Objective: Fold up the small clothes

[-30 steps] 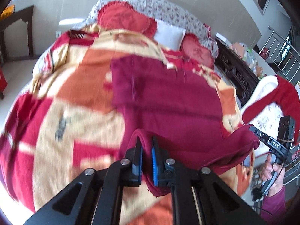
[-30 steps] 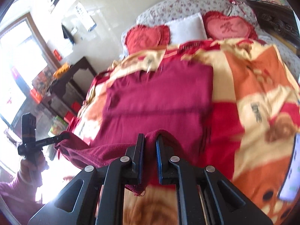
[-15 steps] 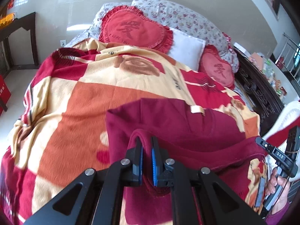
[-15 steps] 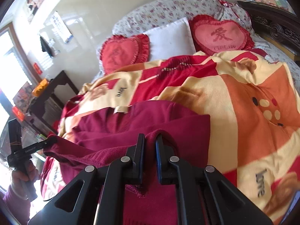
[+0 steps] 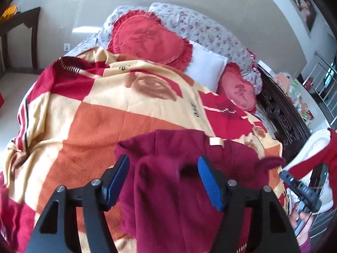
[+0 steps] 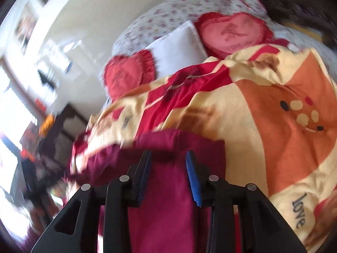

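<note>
Both hand-held grippers just opened; maroon garment (image 5: 168, 189) edge blurred, btm cut off.

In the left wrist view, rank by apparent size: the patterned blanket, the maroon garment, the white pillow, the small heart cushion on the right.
1. patterned blanket
2. maroon garment, enlarged by nearness
3. and 4. white pillow and small heart cushion: too alike to rank

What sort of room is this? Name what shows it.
A home bedroom, most likely: a bed under a patchwork blanket, heart-shaped red cushions and a white pillow at its head, and framed photos on the wall.

Checked blanket (image 5: 118, 113), heart cushions (image 5: 145, 40), white pillow (image 5: 205, 67), dark headboard (image 5: 282, 118).
</note>
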